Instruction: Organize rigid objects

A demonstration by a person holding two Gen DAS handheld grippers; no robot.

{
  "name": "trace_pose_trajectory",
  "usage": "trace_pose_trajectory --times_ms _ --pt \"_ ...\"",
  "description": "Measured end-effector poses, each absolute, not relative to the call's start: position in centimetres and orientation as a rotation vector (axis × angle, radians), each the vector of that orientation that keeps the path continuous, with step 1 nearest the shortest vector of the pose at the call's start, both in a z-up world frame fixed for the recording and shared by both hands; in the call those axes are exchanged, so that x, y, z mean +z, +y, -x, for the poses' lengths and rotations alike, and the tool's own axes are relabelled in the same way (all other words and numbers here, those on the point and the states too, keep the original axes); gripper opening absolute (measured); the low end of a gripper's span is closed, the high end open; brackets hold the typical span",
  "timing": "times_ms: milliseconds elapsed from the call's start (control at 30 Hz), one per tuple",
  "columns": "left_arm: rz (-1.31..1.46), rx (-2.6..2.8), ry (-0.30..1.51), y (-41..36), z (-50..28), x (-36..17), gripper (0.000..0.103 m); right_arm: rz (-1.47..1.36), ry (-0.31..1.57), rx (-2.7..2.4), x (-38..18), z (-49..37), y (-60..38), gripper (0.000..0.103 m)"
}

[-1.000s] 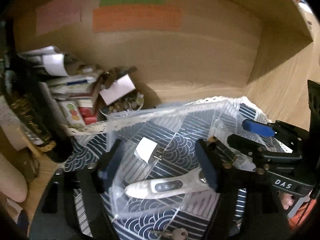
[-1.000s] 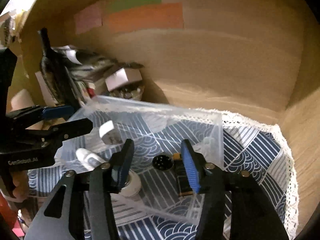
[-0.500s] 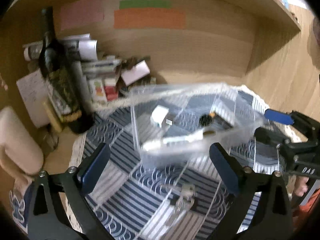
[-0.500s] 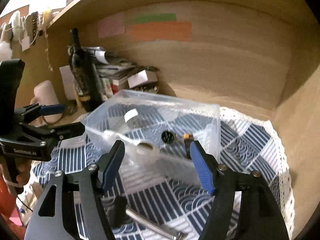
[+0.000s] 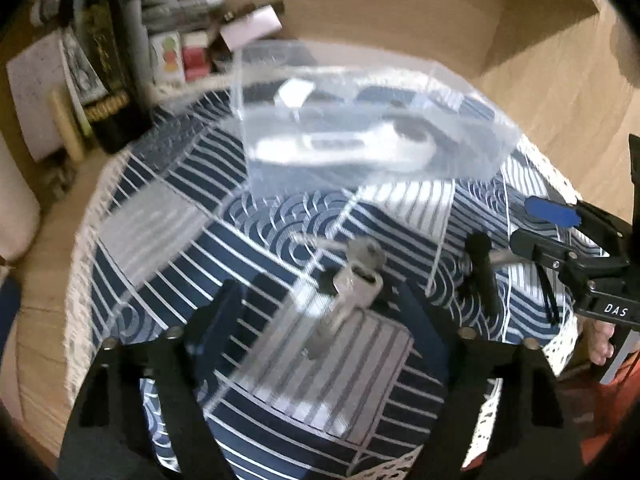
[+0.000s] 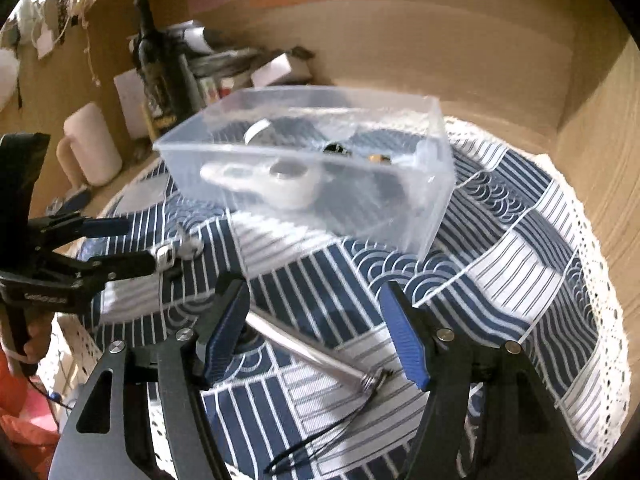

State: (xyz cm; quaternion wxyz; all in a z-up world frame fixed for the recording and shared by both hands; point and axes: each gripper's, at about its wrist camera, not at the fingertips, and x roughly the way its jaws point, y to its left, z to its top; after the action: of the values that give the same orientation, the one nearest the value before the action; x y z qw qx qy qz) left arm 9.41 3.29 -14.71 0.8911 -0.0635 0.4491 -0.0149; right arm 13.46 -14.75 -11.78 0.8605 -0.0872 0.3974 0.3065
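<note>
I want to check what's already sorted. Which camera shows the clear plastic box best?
The right wrist view: the clear plastic box is sharp there, with a white device and small dark parts visible inside. In the left wrist view the box is smeared by motion blur, so its contents are only vague shapes.

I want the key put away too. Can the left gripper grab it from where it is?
Probably yes. The left gripper is open, with the key lying bare on the cloth between its fingers, nothing covering it.
</note>
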Motion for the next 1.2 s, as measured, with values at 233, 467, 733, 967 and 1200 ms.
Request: trace_pose_trajectory --times_ms 233,467,733,967,1200 --pt "0.082 -0.067 0.915 1.6 -8.4 -15.5 0.051 0.151 0.840 0.717 -11.7 -13.0 -13.7 0.064" --pt "0.046 -0.055 0.891 1.2 -8.8 -15.6 0.019 0.194 0.848 0.778 -12.2 -12.7 -11.0 0.054" --pt "0.058 -0.039 0.861 1.7 -7.9 -15.3 0.009 0.198 0.873 0.792 -13.0 -12.9 -10.1 0.018" --pt "0.072 -0.024 0.797 2.1 -7.4 -13.1 0.009 0.170 0.820 0.777 -11.5 -12.9 -10.8 0.016" --pt "0.078 -0.022 0.713 2.2 -7.2 -10.1 0.000 0.135 0.748 0.745 -9.3 -12.9 -12.2 0.015"
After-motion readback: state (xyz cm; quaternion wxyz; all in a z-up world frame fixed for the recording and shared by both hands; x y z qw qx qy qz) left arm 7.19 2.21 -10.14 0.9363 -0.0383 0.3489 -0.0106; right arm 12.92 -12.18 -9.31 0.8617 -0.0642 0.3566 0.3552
